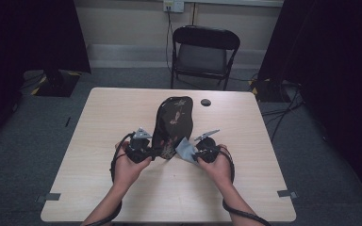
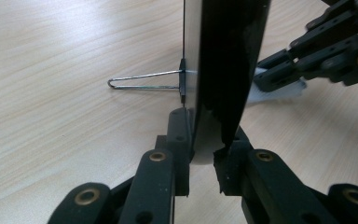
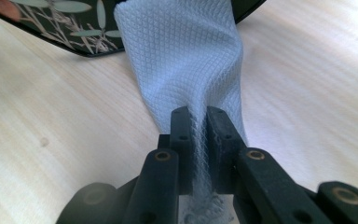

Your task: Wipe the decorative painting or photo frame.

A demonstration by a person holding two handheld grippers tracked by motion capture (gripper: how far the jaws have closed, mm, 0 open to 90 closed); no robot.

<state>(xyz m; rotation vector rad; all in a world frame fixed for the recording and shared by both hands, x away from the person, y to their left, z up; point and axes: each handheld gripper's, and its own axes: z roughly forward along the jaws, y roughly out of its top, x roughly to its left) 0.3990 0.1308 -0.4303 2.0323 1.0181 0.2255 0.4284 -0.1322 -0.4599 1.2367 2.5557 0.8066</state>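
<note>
A pale wood-grain table (image 1: pixel 122 122) bears a dark leaf-patterned tray (image 1: pixel 172 123) standing on its edge near the middle, with a small dark disc (image 1: pixel 205 102) lying near the far edge beside it.

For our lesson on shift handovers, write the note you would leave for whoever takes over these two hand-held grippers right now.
Left gripper: shut on the lower edge of the dark, glossy board with a leaf pattern, holding it upright on the pale wooden table.
Right gripper: shut on a pale blue, waffle-textured cloth, which reaches up to the board's edge.
A thin wire stand juts from the board's back, low over the table.
Done: board steadied, cloth gripped and brought to it.
Left: probably wiping the board with the cloth; how much is already wiped cannot be told.
</note>
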